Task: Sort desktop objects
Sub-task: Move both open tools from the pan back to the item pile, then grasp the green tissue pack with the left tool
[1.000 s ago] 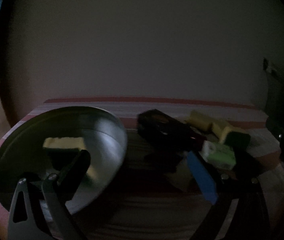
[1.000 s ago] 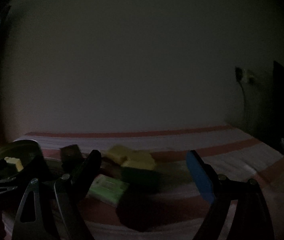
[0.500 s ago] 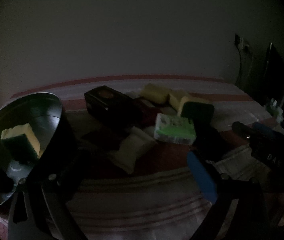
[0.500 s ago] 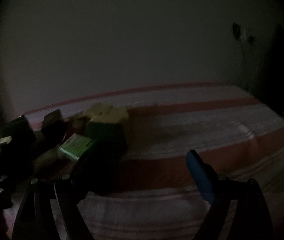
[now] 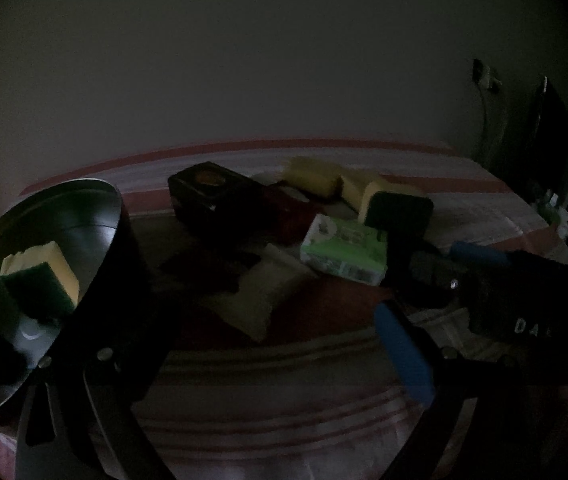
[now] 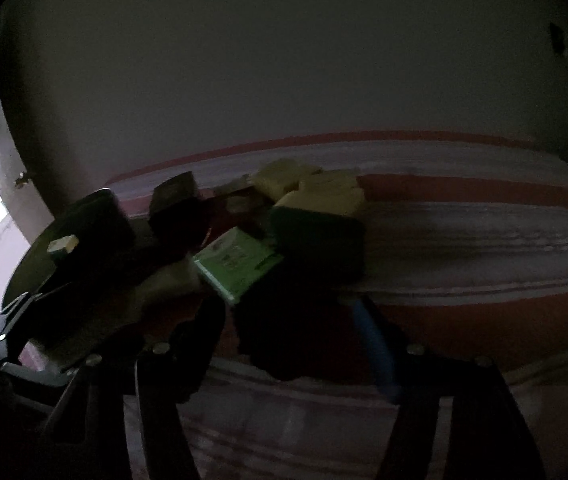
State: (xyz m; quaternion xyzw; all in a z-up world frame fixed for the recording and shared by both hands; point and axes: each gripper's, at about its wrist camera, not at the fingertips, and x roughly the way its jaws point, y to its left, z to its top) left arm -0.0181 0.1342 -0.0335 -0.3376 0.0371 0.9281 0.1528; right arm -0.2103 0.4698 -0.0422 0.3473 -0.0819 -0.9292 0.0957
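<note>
Cloth [image 6: 463, 236], red-and-white striped, covers table against plain dim wall [image 5: 244, 60]; left gripper [image 5: 252, 344] stands spread, right gripper [image 6: 287, 340] closing, contents indiscernible in darkness.

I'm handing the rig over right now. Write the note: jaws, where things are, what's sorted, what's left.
Left gripper: jaws wide apart; the bowl sits against its left finger, hold unclear in the dark.
Right gripper: jaws closing, nothing visibly clamped; a dark item between them, too dim to identify.
Done: one sponge in the bowl.
Left: the pile on the striped cloth: green pack, three sponges, dark box, white packet.
</note>
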